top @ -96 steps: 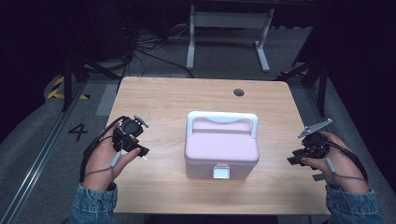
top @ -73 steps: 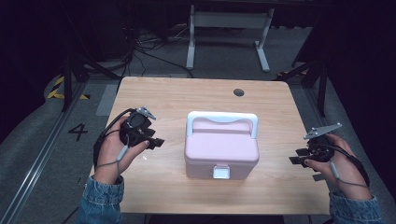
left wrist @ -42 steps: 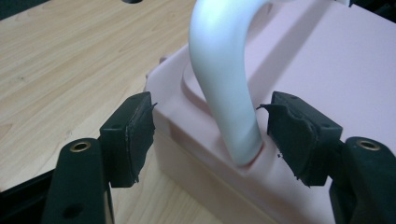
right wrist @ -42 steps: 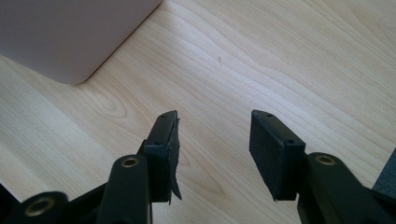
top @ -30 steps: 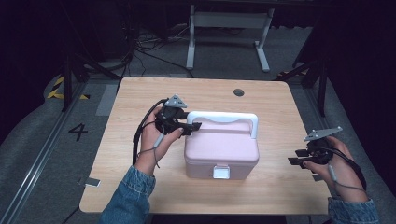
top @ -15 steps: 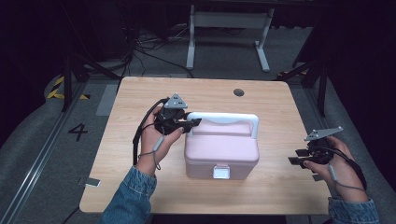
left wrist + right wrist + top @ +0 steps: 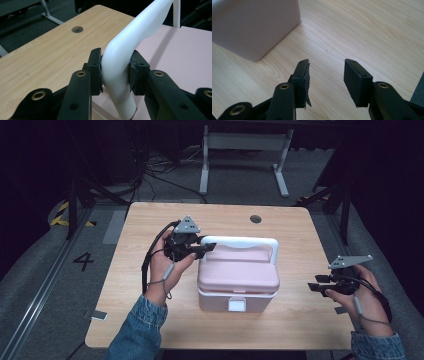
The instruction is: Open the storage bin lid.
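Observation:
A pink box [image 7: 239, 277] with a white handle [image 7: 250, 241] and a white front latch [image 7: 237, 305] sits in the middle of the wooden table [image 7: 125, 285]. My left gripper [image 7: 209, 246] is at the box's back left corner, shut on the bend of the white handle [image 7: 117, 62], which its pads [image 7: 96, 68] squeeze from both sides. My right gripper [image 7: 316, 285] hovers to the right of the box, open, with bare wood between its pads [image 7: 353, 78]. A corner of the pink box [image 7: 254, 27] lies ahead of it to the left.
A round cable hole [image 7: 256, 219] sits near the table's far edge. A white frame leg [image 7: 245, 142] stands on the grey floor behind the table. The floor carries a "4" mark [image 7: 83, 261] at the left.
My left gripper has travelled from the table's left side to the box and closed on the handle's left bend. The right gripper has stayed in place.

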`<state>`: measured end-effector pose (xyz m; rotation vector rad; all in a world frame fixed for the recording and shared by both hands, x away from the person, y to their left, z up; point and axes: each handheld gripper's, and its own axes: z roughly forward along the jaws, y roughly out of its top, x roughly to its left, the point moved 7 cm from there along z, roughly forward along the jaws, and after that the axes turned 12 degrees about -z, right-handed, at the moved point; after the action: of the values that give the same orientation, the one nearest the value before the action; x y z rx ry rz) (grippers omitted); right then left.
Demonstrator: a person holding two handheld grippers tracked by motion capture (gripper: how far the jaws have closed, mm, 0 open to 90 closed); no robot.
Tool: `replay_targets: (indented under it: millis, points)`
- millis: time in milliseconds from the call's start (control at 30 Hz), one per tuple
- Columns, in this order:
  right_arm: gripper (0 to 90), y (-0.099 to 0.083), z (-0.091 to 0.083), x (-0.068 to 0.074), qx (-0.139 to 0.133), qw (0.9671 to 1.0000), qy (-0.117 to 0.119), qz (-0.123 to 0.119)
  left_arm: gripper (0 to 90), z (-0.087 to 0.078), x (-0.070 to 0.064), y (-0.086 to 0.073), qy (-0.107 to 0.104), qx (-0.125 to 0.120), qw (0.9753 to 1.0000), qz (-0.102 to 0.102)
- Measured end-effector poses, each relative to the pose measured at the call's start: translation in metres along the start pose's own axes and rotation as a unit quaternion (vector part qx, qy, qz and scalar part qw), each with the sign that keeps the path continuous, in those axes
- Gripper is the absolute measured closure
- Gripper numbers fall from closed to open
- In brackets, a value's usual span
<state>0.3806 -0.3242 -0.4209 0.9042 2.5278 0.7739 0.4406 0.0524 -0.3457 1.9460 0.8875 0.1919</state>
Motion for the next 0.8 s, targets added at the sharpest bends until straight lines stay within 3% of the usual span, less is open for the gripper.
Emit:
replay_targets:
  millis: [233, 333, 533, 667, 800]
  points:
    - [60.0, 0.008, -0.006, 0.002, -0.034, 0.9994, 0.008, 0.004, 67.8, -0.001, 0.004, 0.012, 0.009, 0.006, 0.9999, 0.0]
    - [61.4, 0.011, -0.009, 0.006, -0.049, 0.9985, 0.025, 0.01, 67.8, -0.003, 0.005, 0.018, 0.019, 0.013, 0.9997, 0.011]
    - [65.0, 0.029, -0.019, 0.018, -0.1, 0.9934, 0.056, -0.005, 67.7, -0.004, 0.005, 0.023, 0.026, 0.018, 0.9994, 0.011]
    - [67.7, 0.038, -0.022, 0.024, -0.117, 0.9911, 0.062, -0.017, 67.7, -0.003, 0.008, 0.025, 0.021, 0.016, 0.9996, 0.005]
    - [69.6, 0.047, -0.023, 0.034, -0.135, 0.9863, 0.089, -0.033, 67.6, -0.002, 0.011, 0.027, 0.019, 0.012, 0.9998, -0.002]
